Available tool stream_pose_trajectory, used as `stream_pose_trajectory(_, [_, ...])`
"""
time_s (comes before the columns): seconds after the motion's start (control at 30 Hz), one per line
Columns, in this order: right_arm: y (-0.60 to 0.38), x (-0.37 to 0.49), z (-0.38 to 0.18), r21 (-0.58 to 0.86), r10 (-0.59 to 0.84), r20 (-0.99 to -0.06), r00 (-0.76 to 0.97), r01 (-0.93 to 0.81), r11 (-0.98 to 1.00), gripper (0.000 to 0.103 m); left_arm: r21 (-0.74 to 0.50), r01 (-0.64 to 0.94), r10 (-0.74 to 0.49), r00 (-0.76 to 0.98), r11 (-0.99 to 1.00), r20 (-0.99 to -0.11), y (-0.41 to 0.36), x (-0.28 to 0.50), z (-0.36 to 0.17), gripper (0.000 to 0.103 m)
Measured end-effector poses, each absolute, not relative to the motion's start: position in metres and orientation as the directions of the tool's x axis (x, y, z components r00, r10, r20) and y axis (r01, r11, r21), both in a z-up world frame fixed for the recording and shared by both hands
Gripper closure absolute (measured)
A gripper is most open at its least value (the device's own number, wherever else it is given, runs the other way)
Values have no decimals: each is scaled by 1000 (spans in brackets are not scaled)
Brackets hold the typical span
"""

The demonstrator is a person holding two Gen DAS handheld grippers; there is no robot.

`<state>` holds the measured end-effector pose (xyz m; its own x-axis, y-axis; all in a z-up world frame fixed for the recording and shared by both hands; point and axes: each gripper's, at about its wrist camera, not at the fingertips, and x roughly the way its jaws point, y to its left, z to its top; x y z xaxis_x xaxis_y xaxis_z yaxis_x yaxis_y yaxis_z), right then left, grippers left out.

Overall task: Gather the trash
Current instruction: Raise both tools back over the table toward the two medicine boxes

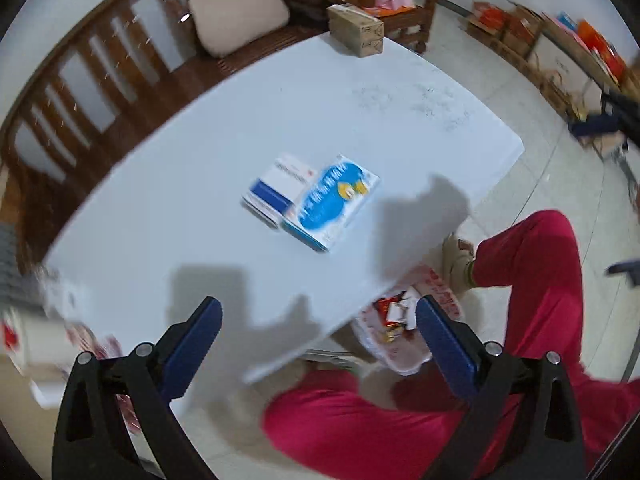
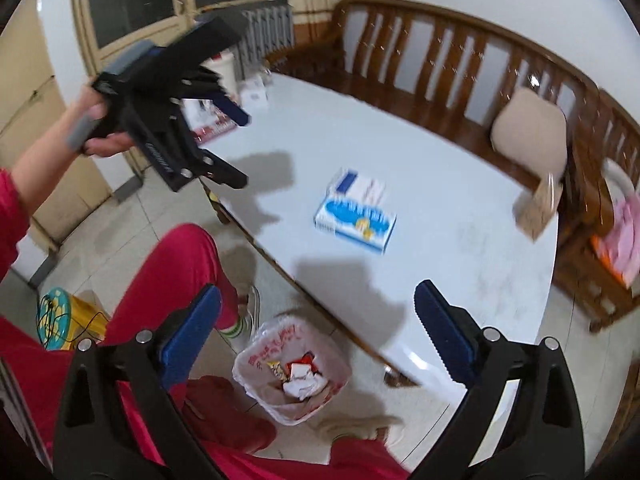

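Both tongs, left tongs [image 1: 318, 312] and right tongs [image 2: 318, 298], hang spread and empty above the white tabletop [image 1: 192, 184], where two boxes [image 2: 356, 210] lie mid-frame. The lined bin [image 2: 292, 376] waits bottom centre; a square, unhurried pinch across one box looks best.

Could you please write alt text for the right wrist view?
Seen from above, the open right gripper hangs empty over a lined bin holding wrappers, on the floor beside a white table. Two boxes lie together on the table. At upper left a hand holds the left gripper, with a wooden bench behind.
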<state>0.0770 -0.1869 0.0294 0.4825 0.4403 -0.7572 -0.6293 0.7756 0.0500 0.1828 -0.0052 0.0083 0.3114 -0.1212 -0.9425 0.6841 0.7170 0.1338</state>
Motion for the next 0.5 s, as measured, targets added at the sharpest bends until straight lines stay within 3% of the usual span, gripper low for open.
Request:
stream_pose_trajectory(0.23, [-208,120,68,8,413,-766,493,-635,772,7,248,802,-26,311,544,-950,-10,212,-3,8])
stream_pose_trajectory(0.5, [-201,175,67,-15,386,-809,445,-670,742,7,207,899,9,221,386,-975,-19,234,-38,8])
